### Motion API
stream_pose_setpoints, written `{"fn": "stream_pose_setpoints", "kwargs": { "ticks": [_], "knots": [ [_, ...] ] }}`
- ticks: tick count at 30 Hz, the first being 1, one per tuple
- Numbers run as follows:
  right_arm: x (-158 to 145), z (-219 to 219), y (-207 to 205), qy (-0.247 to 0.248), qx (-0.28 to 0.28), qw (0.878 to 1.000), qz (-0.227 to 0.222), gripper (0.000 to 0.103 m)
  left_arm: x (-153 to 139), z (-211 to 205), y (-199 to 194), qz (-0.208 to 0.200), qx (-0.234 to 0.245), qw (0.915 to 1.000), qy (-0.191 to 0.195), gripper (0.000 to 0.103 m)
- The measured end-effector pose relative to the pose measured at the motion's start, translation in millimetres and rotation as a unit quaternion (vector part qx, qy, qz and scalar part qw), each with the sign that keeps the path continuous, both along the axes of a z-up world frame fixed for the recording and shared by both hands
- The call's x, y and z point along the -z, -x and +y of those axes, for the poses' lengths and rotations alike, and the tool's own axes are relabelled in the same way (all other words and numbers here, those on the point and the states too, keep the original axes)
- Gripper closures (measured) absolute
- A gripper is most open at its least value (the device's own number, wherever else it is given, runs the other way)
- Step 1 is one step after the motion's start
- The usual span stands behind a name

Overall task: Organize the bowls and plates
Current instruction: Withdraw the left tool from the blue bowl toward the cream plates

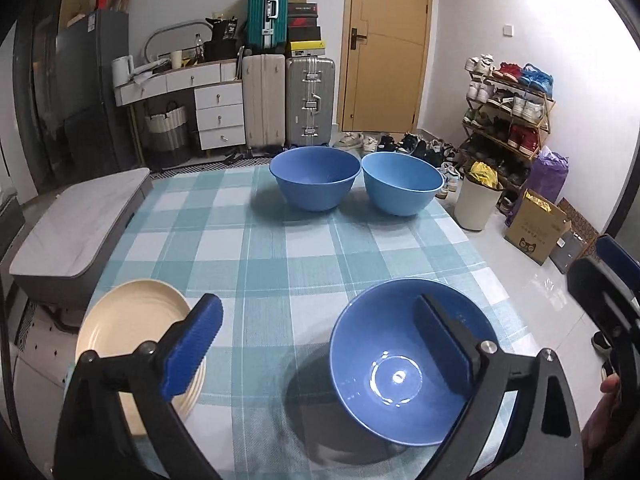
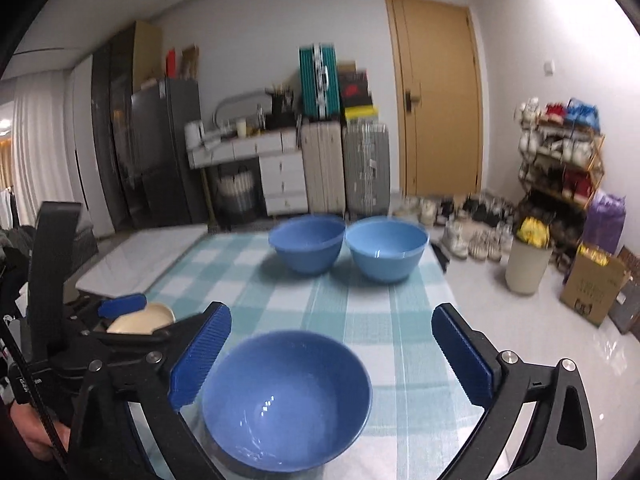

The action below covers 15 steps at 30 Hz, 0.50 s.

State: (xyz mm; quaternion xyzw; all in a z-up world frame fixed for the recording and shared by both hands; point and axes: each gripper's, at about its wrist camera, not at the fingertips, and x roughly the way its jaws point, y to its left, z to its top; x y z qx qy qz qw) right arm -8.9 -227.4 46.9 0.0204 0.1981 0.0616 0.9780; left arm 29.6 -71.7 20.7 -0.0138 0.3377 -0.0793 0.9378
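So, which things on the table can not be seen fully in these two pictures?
- Cream plates, left wrist view: the left tool's finger covers their right side; how many are stacked is unclear.
- Cream plates, right wrist view: mostly hidden behind the left tool.
- Near blue bowl, left wrist view: a finger covers part of its inside.
- Near blue bowl, right wrist view: its base is not visible.
- Far bowls, right wrist view: blurred.

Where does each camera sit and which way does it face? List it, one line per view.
Left wrist: on the left gripper, facing along the checked table; open jaws, plus the right gripper at right.
Right wrist: on the right gripper, facing likewise; open jaws, plus the left gripper at left.
Shared: near blue bowl, two far bowls, cream plates.
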Motion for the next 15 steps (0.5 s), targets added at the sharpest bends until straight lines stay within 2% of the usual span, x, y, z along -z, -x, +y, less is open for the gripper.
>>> {"fn": "stream_pose_setpoints", "kwargs": {
  "ticks": [3, 8, 15],
  "knots": [
    [2, -1, 16, 0.001, 0.020, 0.999, -0.039, 0.001, -1, -3, 4, 0.009, -0.001, 0.9999, 0.009, 0.004],
    [12, -4, 20, -0.019, 0.021, 1.000, -0.014, 0.001, -3, -16, 16, -0.009, 0.006, 0.9996, -0.026, 0.002],
    [16, -10, 22, -0.045, 0.008, 0.999, 0.009, 0.001, -3, -18, 23, -0.001, 0.007, 0.9996, -0.028, 0.000]
  ]
}}
